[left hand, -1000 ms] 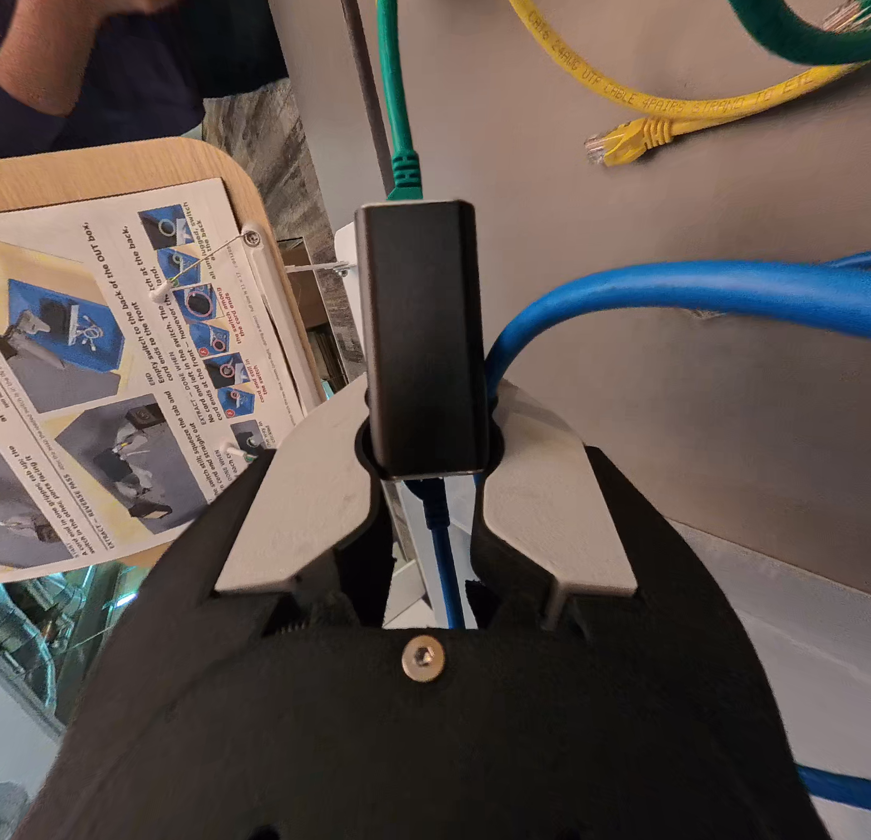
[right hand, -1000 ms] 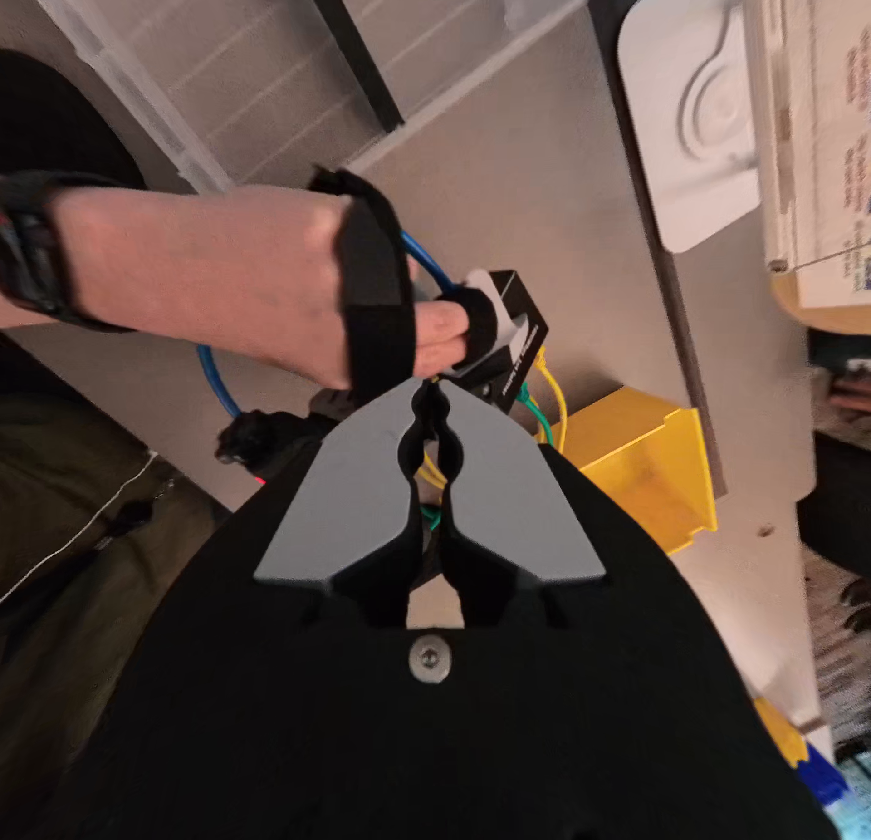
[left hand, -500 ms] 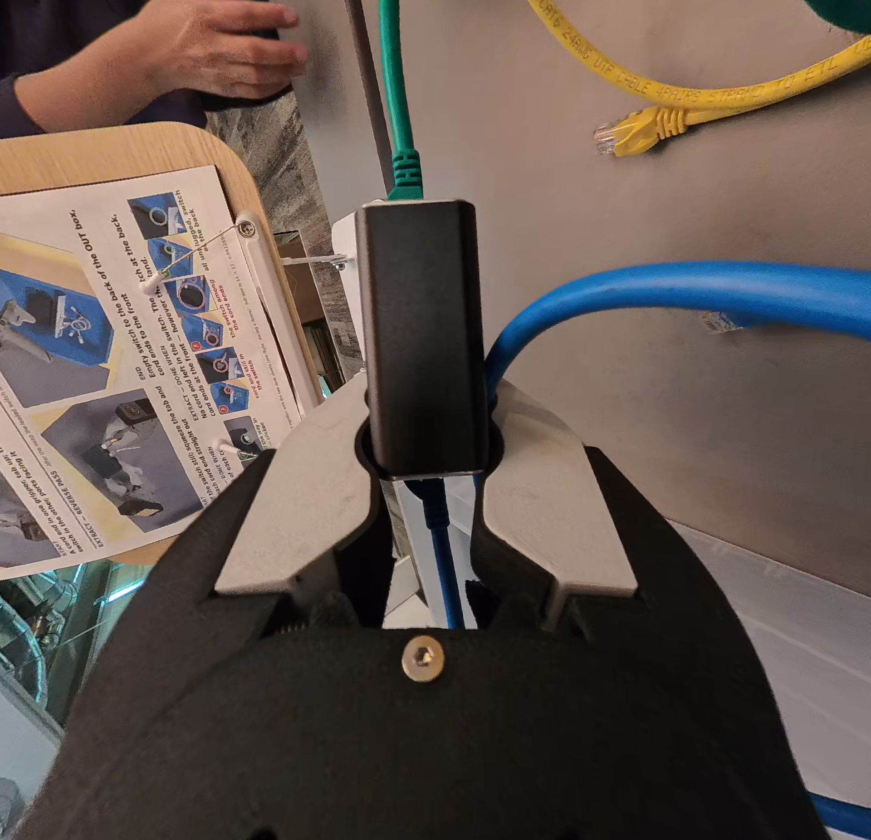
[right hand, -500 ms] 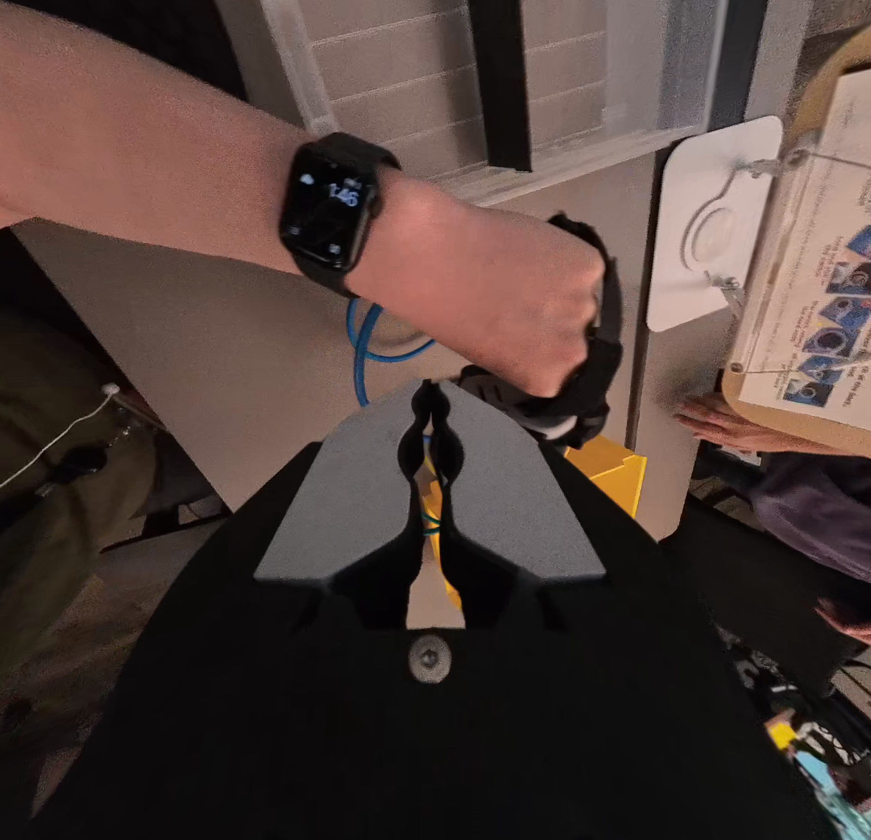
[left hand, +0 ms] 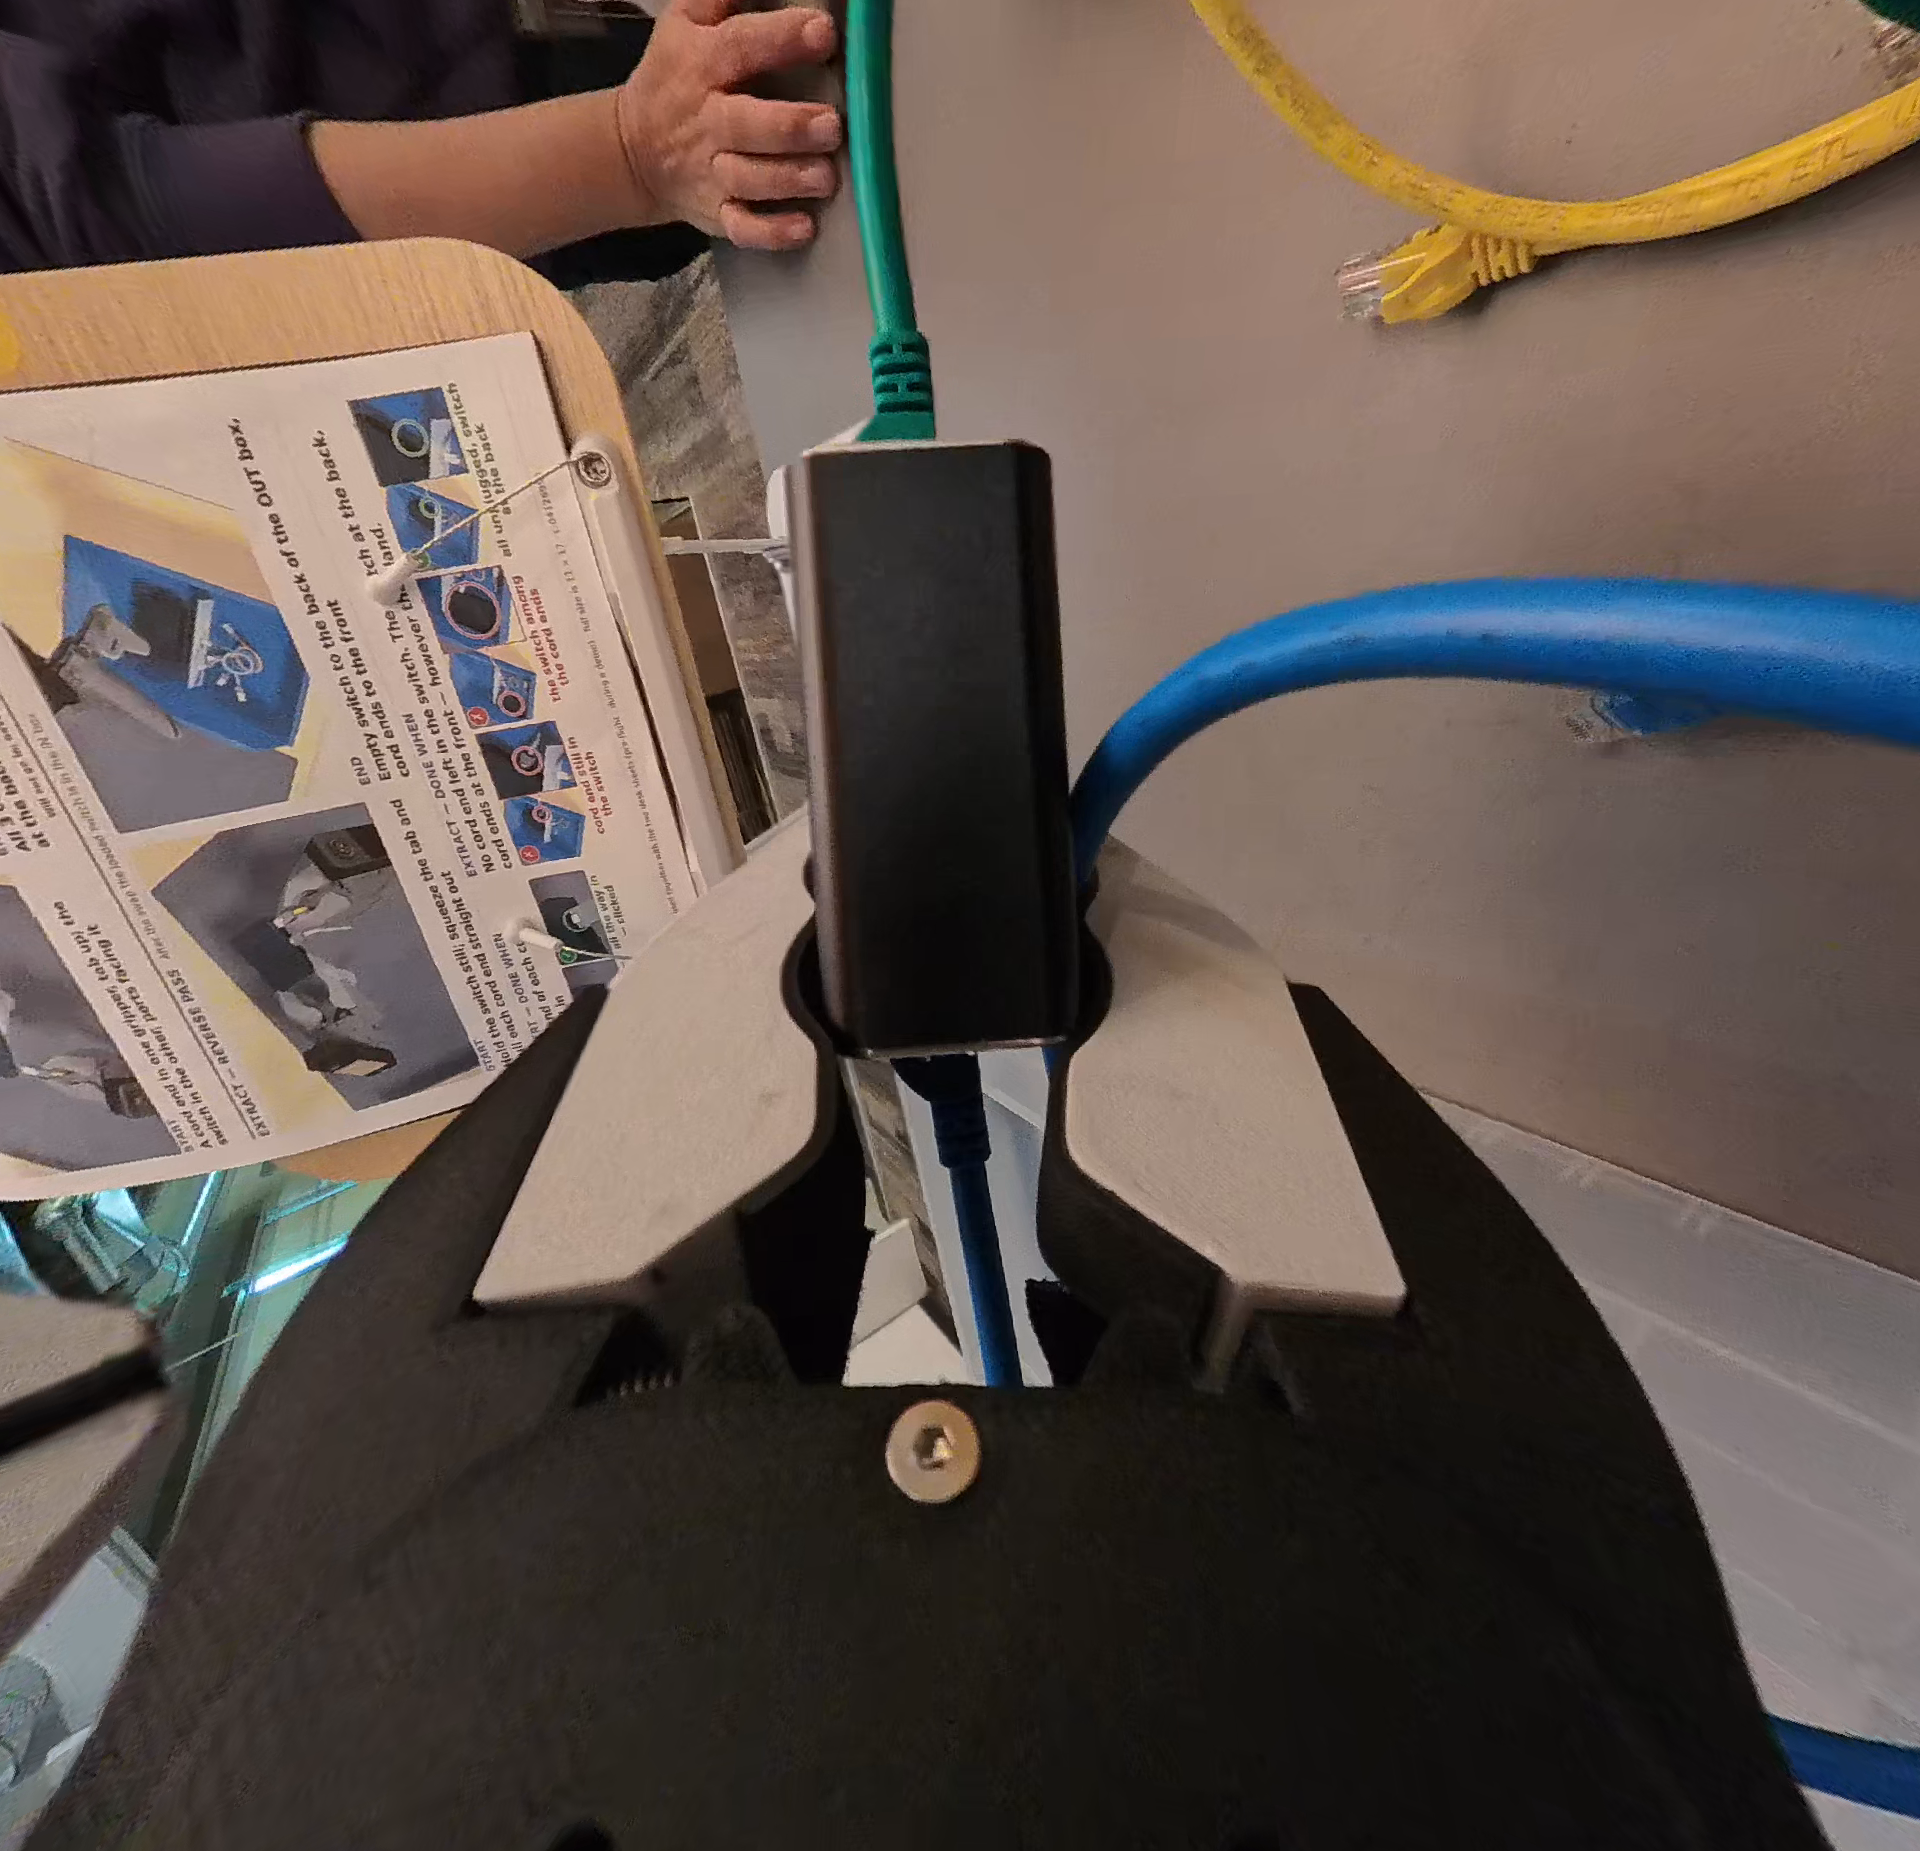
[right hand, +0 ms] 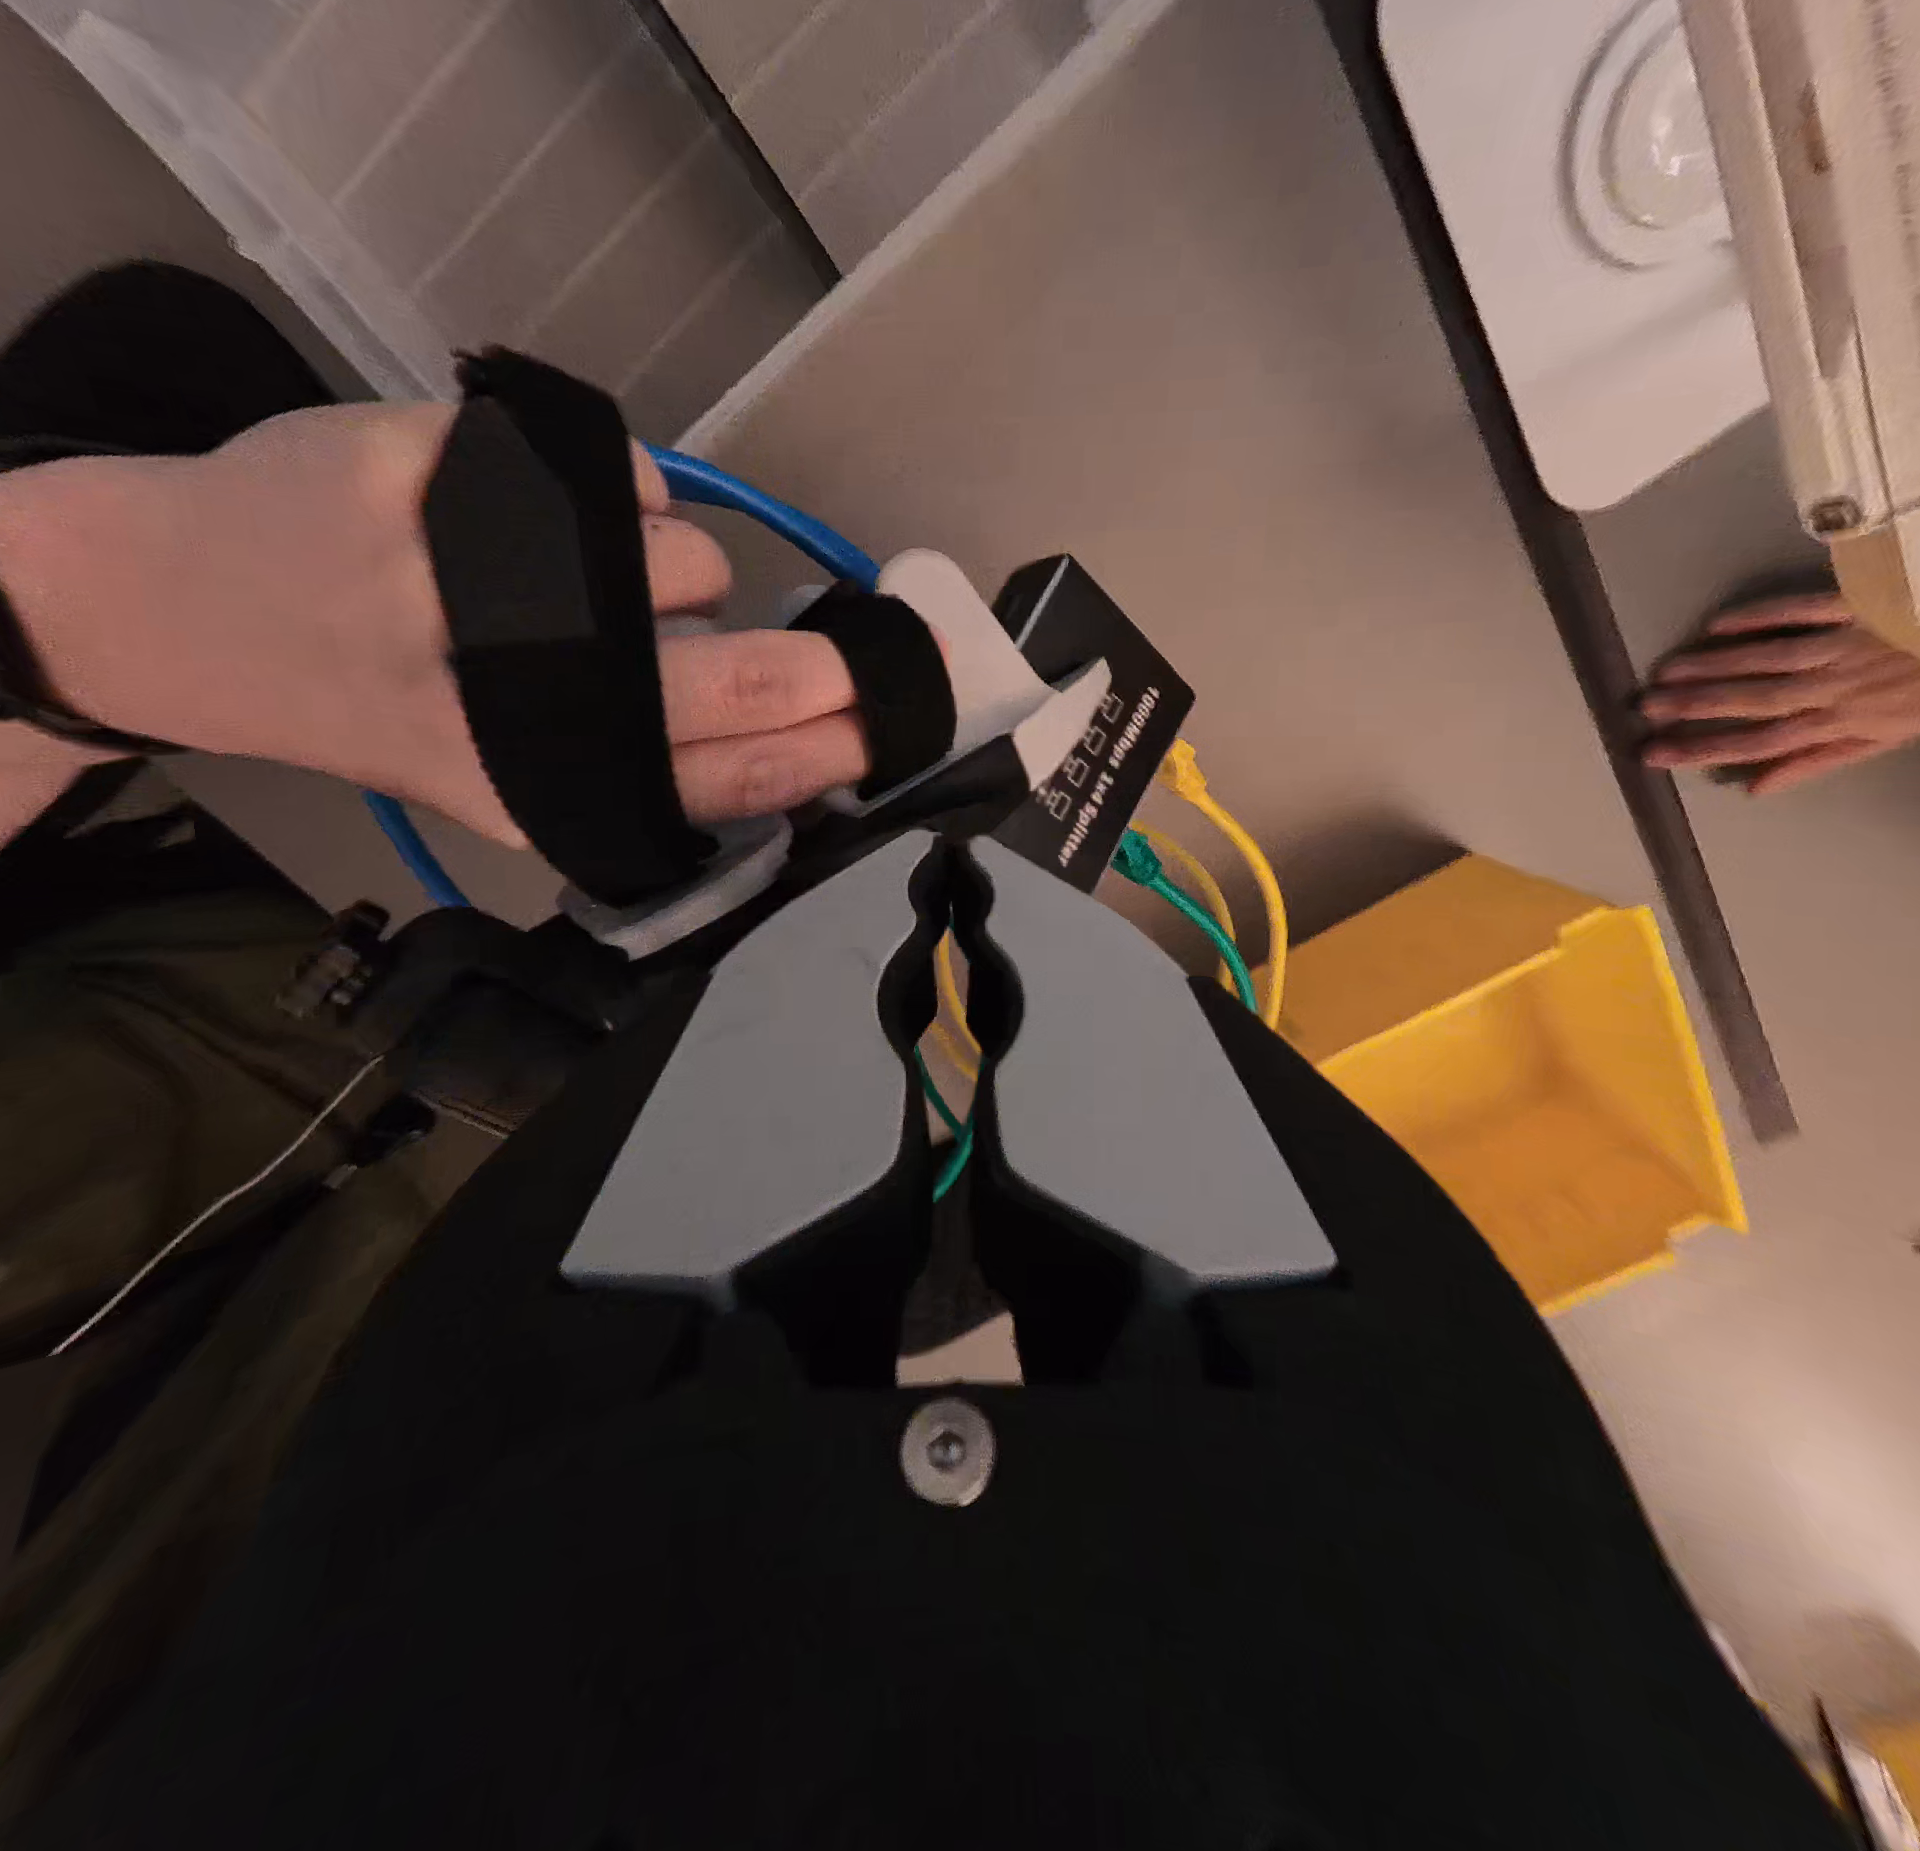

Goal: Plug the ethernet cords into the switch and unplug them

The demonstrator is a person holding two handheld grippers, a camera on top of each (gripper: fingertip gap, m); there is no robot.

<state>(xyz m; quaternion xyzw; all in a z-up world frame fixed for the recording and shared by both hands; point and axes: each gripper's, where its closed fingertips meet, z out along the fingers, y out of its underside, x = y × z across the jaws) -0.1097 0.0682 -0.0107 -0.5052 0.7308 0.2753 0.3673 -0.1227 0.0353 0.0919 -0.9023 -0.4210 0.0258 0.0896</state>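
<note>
My left gripper [left hand: 940, 908] is shut on the black switch [left hand: 935, 721] and holds it above the grey table. A green cord [left hand: 891, 367] is plugged into the switch's far end. A blue cord [left hand: 966, 1126] is plugged into its near end and loops off to the right. A yellow cord's plug [left hand: 1423, 274] lies loose on the table. In the right wrist view my right gripper [right hand: 940, 856] is shut and holds nothing. Its tip is just below the switch [right hand: 1101, 700], which sits in the left gripper's fingers [right hand: 956, 627]. Green [right hand: 1184, 908] and yellow [right hand: 1247, 866] cords hang beyond.
A wooden board with a printed instruction sheet [left hand: 312, 721] stands left of the switch. Another person's hand [left hand: 727, 128] rests on the table edge. A yellow bin [right hand: 1507, 1074], a white moulded tray [right hand: 1579, 243] and a clear plastic bin [right hand: 468, 139] are on or by the table. About 11 centimeters separates my left fingertips from my right.
The right gripper's view swung from the holding wrist back toward the switch, and it stays shut. The other person's hand moved onto the table edge. The left gripper kept hold of the switch.
</note>
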